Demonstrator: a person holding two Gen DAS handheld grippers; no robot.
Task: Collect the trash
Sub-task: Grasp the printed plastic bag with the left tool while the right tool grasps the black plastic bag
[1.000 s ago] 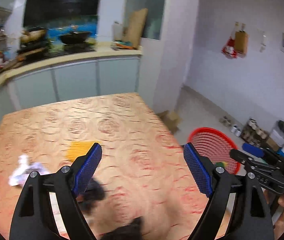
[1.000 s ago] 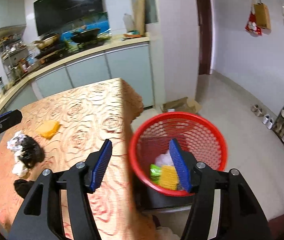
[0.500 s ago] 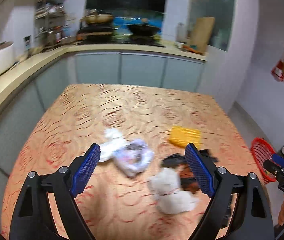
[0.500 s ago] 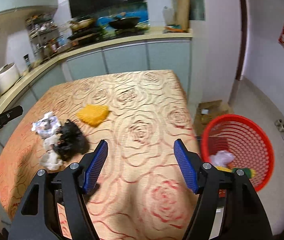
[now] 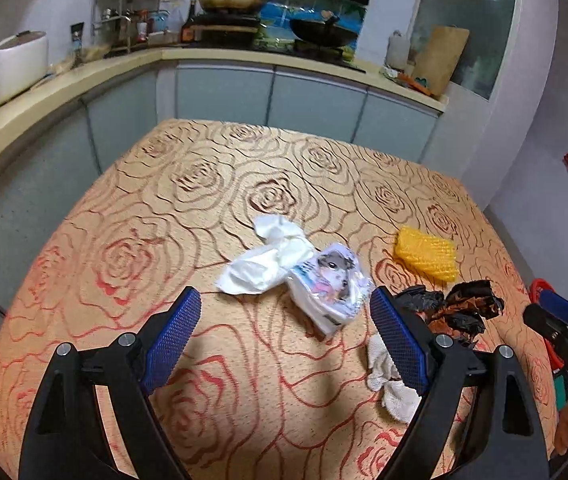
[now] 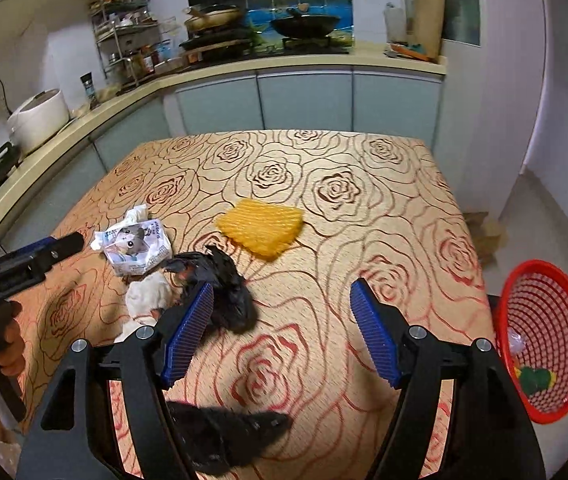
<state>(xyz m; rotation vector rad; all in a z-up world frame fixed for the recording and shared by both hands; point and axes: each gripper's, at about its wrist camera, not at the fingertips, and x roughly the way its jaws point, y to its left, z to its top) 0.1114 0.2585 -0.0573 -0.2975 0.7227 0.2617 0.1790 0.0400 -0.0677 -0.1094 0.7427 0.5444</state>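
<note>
Trash lies clustered on the rose-patterned bench point(image 5: 188, 184): a crumpled white tissue point(image 5: 268, 256), a printed tissue packet point(image 5: 333, 280) touching it, a black plastic bag point(image 6: 220, 280), a grubby white wad point(image 5: 387, 380) and a yellow foam net point(image 6: 262, 228) a little apart. The red basket point(image 6: 543, 344) stands off the bench edge at 3 o'clock in the right wrist view, some trash already in it.

The left claw point(image 5: 284, 336) hangs spread and empty, the packet at 1 o'clock just ahead of it. The right claw point(image 6: 282, 332) is also spread, its jaws having just been opening, nothing between them; the black bag lies against its left finger at 10 o'clock, possibly touching.

For a clean pick, each claw should straddle one piece: left down over the packet, right shifted left over the bag. Soft things want a low, firm pinch.
</note>
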